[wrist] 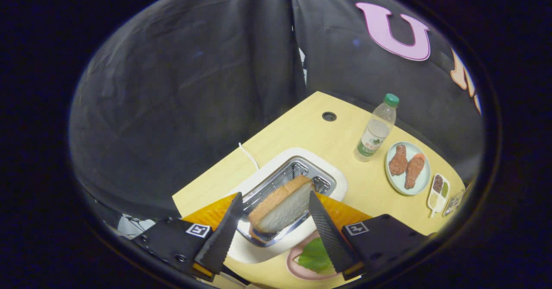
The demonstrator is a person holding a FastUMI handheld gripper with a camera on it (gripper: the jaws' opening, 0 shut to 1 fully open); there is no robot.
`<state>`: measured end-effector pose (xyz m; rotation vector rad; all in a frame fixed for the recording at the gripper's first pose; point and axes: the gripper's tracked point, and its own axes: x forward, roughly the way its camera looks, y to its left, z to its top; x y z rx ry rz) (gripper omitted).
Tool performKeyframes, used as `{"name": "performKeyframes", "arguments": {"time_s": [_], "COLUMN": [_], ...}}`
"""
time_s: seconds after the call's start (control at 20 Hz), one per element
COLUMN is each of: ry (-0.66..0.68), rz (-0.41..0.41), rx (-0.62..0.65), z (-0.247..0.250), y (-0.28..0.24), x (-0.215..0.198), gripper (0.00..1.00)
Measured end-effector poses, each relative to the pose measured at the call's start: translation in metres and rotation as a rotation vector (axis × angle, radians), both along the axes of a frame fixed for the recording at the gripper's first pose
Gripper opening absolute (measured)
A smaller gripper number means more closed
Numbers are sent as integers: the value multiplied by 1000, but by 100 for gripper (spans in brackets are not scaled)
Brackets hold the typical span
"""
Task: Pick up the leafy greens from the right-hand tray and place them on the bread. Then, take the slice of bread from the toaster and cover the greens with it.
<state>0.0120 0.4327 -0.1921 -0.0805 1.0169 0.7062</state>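
The slice of bread (282,207) stands tilted in the slot of the white toaster (334,174), its brown crust along the upper edge and its pale cut face turned toward the camera. It sits between the two black ribbed fingers of the claw (272,199). The claw is spread wide; the left finger (224,233) is clear of the slice, and the right finger (330,233) has its tip close to the slice's corner, though whether it touches is hard to tell from this angle. Nothing is clamped.

The toaster's chrome slot frame gleams around the slice, and a white cord (249,154) runs from the toaster's back across the desk (302,127).

Just below the toaster, partly hidden by the right finger, a pink plate (302,269) carries the leafy greens (314,256); any bread beneath them cannot be made out.

Farther off, beyond the toaster, a clear water bottle (376,130) with a green cap stands upright. Beside it a pale blue plate (407,185) holds two brown drumsticks (406,164). Next to that plate lies a small white divided dish (437,190) with dark and green fillings. A round cable hole (329,116) sits in the desk near its far edge.
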Motion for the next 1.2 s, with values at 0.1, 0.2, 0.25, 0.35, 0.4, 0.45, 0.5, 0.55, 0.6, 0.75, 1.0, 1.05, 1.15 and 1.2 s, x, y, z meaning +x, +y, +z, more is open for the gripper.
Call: {"name": "performKeyframes", "arguments": {"time_s": [0.1,0.2,0.25,0.35,0.4,0.45,0.5,0.55,0.6,0.75,1.0,1.05,1.15,1.2], "ry": [4,8,8,9,-3,-4,8,4,-6,-26,-30,-33,-27,-29], "rz": [13,24,34,29,12,2,-4,-8,-11,-44,-91,-107,-126,-140], "rx": [-33,-46,-55,-60,-59,-47,-27,-5,25,99,196,215,265,281], "z": [-6,-9,-10,-10,-8,-6,-3,2,9,29,54,59,68,71], "y": [-1,-2,-5,-10,-14,-15,-16,-17,-17,-28,-53,-58,-65,-70], "x": [-3,-7,-8,-9,-6,-4,-5,-4,-2,2,4,6,6,6], "gripper": [88,75,68,55,49,42,36,29,23,17,16,16,16,16]}}
